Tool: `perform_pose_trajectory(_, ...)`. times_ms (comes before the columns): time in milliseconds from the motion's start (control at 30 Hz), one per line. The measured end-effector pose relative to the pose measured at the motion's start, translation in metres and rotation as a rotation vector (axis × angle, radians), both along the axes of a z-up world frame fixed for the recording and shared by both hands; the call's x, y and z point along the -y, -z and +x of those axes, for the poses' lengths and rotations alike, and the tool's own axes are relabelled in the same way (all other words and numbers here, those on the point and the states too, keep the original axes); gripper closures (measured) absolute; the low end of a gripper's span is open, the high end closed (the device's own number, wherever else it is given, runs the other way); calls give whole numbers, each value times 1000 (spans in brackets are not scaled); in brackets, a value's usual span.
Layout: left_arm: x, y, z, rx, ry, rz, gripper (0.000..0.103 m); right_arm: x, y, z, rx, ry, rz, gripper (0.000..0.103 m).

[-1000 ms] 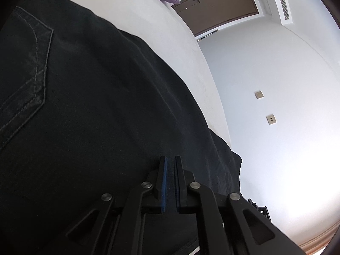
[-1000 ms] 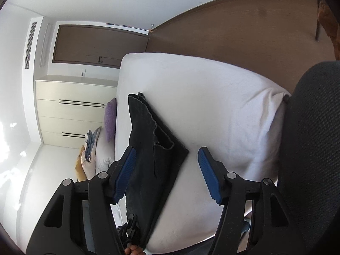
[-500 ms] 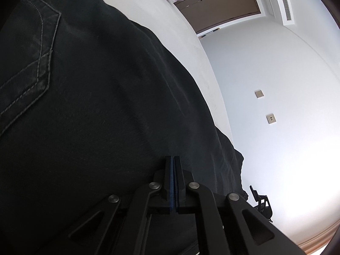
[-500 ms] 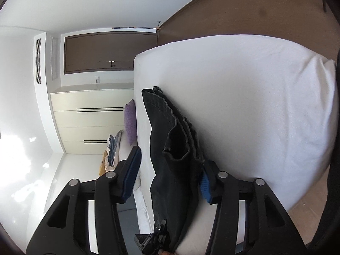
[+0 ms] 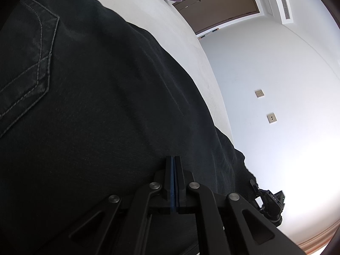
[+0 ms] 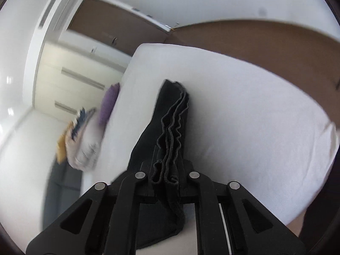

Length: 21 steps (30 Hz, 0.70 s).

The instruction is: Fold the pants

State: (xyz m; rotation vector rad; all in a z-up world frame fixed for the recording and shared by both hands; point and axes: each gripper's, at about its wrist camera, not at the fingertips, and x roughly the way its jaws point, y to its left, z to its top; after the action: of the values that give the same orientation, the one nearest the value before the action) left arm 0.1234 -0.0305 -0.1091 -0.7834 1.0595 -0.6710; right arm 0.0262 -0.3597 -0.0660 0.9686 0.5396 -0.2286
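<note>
The black pants (image 5: 102,97) lie on the white bed (image 5: 157,21) and fill most of the left wrist view, a stitched back pocket (image 5: 27,63) at the left. My left gripper (image 5: 173,163) is shut, its blue pads together, resting against the fabric; I cannot see cloth between them. In the right wrist view the pants (image 6: 170,114) run away across the bed (image 6: 244,106) as a narrow folded strip. My right gripper (image 6: 167,170) is shut on the bunched waistband edge of the pants.
A purple pillow (image 6: 109,104) and a patterned cushion (image 6: 80,140) lie at the bed's far end. A brown door (image 5: 216,6), white wardrobe (image 6: 70,80) and brown headboard wall (image 6: 255,40) stand behind. The other gripper (image 5: 269,204) shows past the pants' edge.
My right gripper moved in over the pants' edge and closed on it. My left gripper closed fully a second ago and has stayed on the fabric, shifting slightly.
</note>
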Motion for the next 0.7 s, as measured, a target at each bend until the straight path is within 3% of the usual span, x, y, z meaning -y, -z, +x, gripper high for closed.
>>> perform_pose_trajectory(33, 3, -3, -2, 5, -7, -4, 99, -21, -14, 11, -17, -59, -121, 94)
perform_pose_trajectory(100, 5, -11, -5, 20, -17, -41, 80, -62, -31, 37, -43, -172, -273, 94)
perform_pose_trajectory(133, 5, -16, -7, 29, -17, -60, 61, -90, -33, 50, -68, -246, -366, 94)
perform_pose_trajectory(167, 8, -22, -8, 38, -18, -75, 45, -115, -33, 61, -97, -307, -449, 94)
perform_pose_trajectory(200, 11, -26, -8, 41, -18, -86, 37, -145, -25, 73, -135, -385, -551, 94)
perform_pose_trajectory(267, 20, -33, -7, 42, -18, -100, 19, -182, -4, 82, -193, -491, -639, 94)
perform_pose_trajectory(300, 25, -34, -6, 41, -14, -90, 17, -195, 10, 87, -222, -535, -645, 94)
perform_pose_trajectory(433, 46, -37, 1, 21, 12, -67, 14, -236, 18, 55, -222, -548, -761, 94)
perform_pose_trajectory(700, 111, -48, 15, -25, 142, 17, 13, -272, -1, 35, -184, -544, -941, 94)
